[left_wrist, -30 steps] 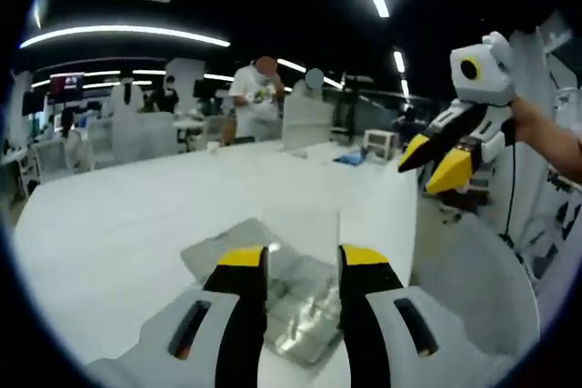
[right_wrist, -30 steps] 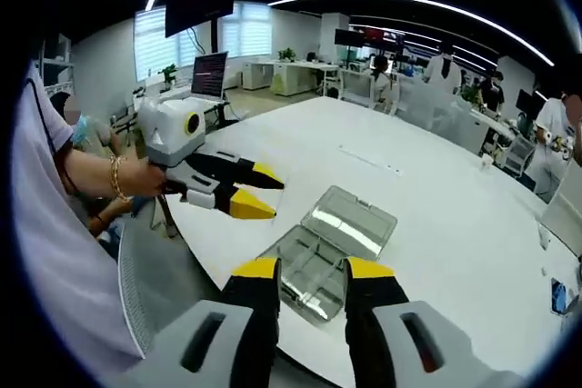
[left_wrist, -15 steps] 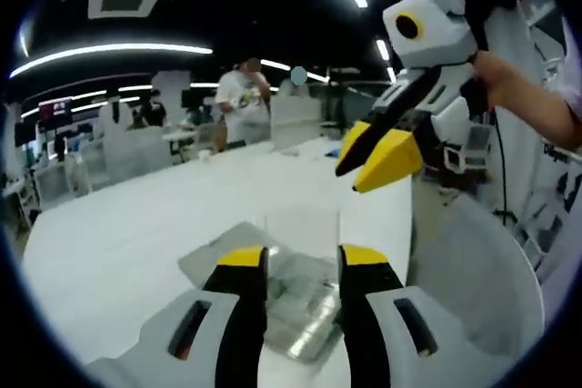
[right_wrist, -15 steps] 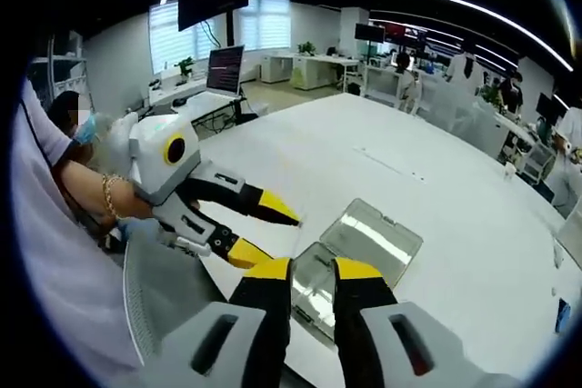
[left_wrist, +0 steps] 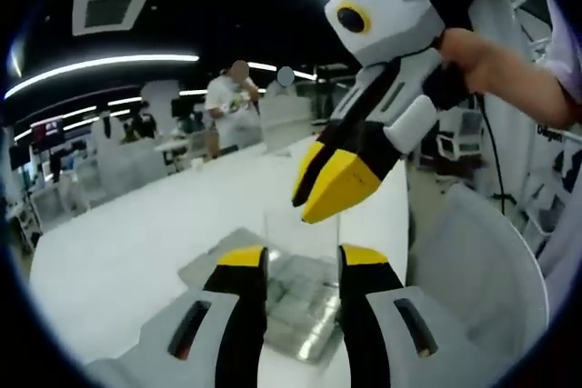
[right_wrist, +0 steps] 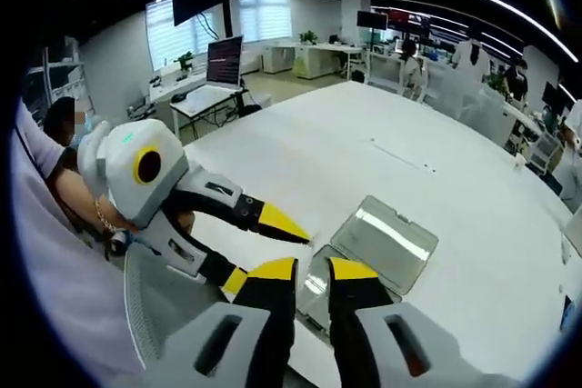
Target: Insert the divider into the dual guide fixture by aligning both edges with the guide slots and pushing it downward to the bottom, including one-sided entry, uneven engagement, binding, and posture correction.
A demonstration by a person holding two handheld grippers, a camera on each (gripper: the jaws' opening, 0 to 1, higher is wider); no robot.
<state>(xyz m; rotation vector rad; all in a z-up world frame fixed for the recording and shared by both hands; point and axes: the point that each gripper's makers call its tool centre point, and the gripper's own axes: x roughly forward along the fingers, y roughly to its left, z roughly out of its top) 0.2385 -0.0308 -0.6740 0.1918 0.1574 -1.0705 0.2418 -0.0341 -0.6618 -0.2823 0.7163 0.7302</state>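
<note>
Above the clear plastic fixture (left_wrist: 300, 302) on the white worktop (left_wrist: 118, 252), a transparent divider (left_wrist: 302, 229) is held upright by the left claw (left_wrist: 300, 265); the right claw (left_wrist: 329, 181), nearly closed and empty, is seen just over it.

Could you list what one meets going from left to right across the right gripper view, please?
Sleeve → left gripper → clear box → bare table.
</note>
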